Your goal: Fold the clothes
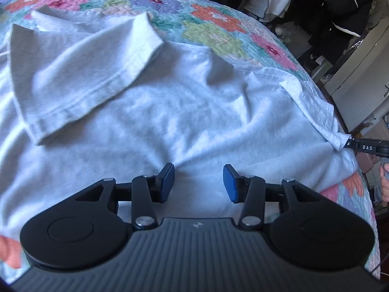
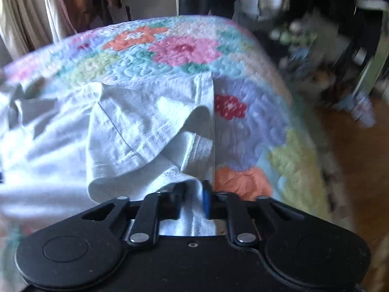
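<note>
Left wrist: left tongs [image 1: 198,182] gaping over rumpled white T-shirt [image 1: 170,112], floral quilt [image 1: 218,31]; right tongs [image 2: 192,200] pinching its hem.

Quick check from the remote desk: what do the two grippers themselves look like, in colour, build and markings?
Both match. The left gripper has a black ribbed body, round black side discs, black linkage arms with silver rivets, and blue pads. The right gripper shows the same black build with a blue pad; seen from the left wrist, its finger carries white letters "DAS". No cables or sleeves show.
</note>
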The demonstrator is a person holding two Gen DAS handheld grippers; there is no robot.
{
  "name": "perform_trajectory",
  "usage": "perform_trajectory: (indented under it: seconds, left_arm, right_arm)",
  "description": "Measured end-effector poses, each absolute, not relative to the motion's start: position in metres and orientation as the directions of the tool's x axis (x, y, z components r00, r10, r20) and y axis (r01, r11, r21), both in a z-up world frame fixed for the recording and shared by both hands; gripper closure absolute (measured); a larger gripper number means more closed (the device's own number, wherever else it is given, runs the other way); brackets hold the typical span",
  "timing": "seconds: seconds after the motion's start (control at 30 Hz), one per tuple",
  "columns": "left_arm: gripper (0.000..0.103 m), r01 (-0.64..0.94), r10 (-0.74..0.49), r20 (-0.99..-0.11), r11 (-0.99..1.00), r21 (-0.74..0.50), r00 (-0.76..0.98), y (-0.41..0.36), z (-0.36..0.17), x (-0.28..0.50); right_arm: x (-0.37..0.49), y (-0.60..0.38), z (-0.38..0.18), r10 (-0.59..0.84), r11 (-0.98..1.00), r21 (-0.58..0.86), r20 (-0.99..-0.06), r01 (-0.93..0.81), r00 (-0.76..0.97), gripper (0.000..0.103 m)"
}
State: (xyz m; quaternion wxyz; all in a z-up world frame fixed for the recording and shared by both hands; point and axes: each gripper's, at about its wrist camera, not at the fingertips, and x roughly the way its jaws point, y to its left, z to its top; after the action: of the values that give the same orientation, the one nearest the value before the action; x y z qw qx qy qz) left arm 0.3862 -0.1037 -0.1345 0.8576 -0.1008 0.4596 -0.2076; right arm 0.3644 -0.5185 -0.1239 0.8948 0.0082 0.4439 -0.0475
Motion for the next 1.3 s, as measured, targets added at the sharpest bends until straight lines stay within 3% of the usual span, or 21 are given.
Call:
perform_trajectory:
  seconds: [0.1,0.27,0.37,0.47,0.6,0.7,0.8,0.9,1.07,1.1,1.13,1.17,1.3]
  left_arm:
    - [0.059,0.277,-0.474,-0.712,0.880,-0.385,0.518,-0.097,-0.120,0.389]
    - [0.059,0.314,-0.494,-0.664,0.869,-0.381,0.562,-0.115,-0.104,0.424]
    - [0.059,0.287,-0.500,-0.638,0.864,-0.414,0.585,-0.124,-0.104,0.452]
    - [0.059,0.259,-0.501,-0.640,0.861,-0.437,0.583,-0.128,-0.106,0.475]
    - [0.059,0.300,-0.467,-0.670,0.884,-0.359,0.576,-0.140,-0.113,0.480]
    - [0.059,0.316,-0.448,-0.683,0.893,-0.319,0.577,-0.146,-0.120,0.480]
    - [0.059,0.297,-0.457,-0.676,0.889,-0.348,0.578,-0.143,-0.126,0.481]
    - [0.059,0.267,-0.463,-0.671,0.885,-0.380,0.580,-0.139,-0.128,0.483]
    - [0.059,0.288,-0.453,-0.664,0.891,-0.350,0.595,-0.141,-0.125,0.484]
    - [0.059,0.295,-0.454,-0.660,0.891,-0.345,0.599,-0.142,-0.125,0.485]
    - [0.059,0.296,-0.452,-0.659,0.892,-0.341,0.601,-0.143,-0.125,0.486]
    - [0.059,0.295,-0.448,-0.659,0.894,-0.337,0.604,-0.144,-0.125,0.488]
    - [0.061,0.280,-0.433,-0.653,0.901,-0.331,0.621,-0.145,-0.125,0.499]
  right_arm:
    - [0.347,-0.515,-0.101,-0.141,0.984,-0.026,-0.724,0.177,0.676,0.059]
    - [0.353,-0.522,-0.078,0.044,0.971,0.202,-0.679,0.128,0.733,0.055]
    - [0.366,-0.532,-0.073,0.042,0.941,0.279,-0.659,0.193,0.751,0.055]
    - [0.368,-0.539,-0.066,-0.091,0.932,0.201,-0.677,0.302,0.730,0.051]
    - [0.359,-0.548,-0.069,-0.213,0.919,0.093,-0.700,0.383,0.682,0.051]
    - [0.353,-0.553,-0.069,-0.070,0.946,0.198,-0.646,0.256,0.760,0.051]
    - [0.369,-0.552,-0.080,0.158,0.921,0.364,-0.667,0.134,0.728,0.050]
    - [0.388,-0.548,-0.100,0.280,0.856,0.488,-0.714,0.170,0.641,0.049]
    - [0.398,-0.522,-0.122,0.250,0.856,0.465,-0.754,0.226,0.607,0.044]
    - [0.401,-0.519,-0.127,0.240,0.868,0.451,-0.749,0.210,0.617,0.052]
    - [0.406,-0.517,-0.128,0.228,0.881,0.434,-0.739,0.189,0.634,0.067]
    - [0.411,-0.517,-0.124,0.214,0.896,0.413,-0.722,0.161,0.658,0.099]
    - [0.430,-0.523,-0.097,0.138,0.947,0.312,-0.611,0.077,0.780,0.100]
